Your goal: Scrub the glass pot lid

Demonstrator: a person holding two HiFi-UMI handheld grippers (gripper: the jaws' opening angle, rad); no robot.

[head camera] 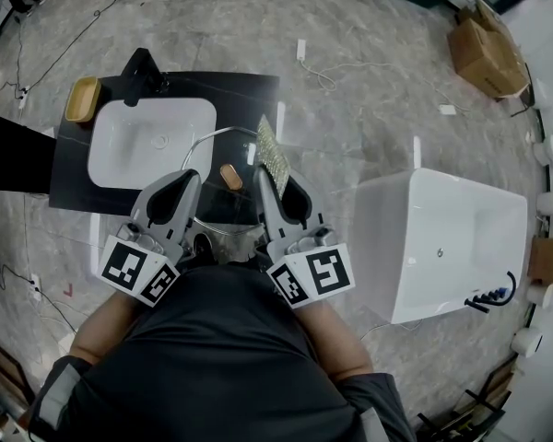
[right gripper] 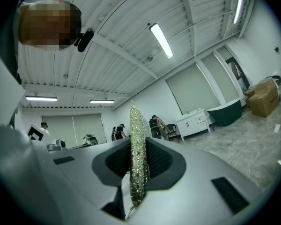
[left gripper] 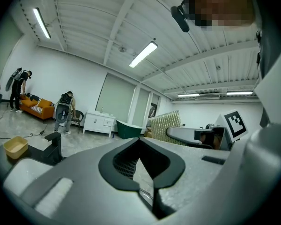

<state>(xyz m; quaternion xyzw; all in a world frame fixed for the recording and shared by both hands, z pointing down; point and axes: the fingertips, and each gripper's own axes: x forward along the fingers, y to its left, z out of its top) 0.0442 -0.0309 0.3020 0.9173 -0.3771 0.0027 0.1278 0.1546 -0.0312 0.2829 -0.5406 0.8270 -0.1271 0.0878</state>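
Note:
The glass pot lid shows as a clear disc with a metal rim and a brown knob, held over the black counter between both grippers. My left gripper is shut on the lid's rim; in the left gripper view a thin metal edge sits where the jaws meet. My right gripper is shut on a glittery green-gold scouring pad, which stands upright right of the knob. In the right gripper view the pad rises straight out of the jaws. Whether pad and glass touch I cannot tell.
A white sink basin is set in the black counter, with a black faucet and a yellow tray behind it. A white bathtub stands to the right, a cardboard box far right. Cables cross the floor.

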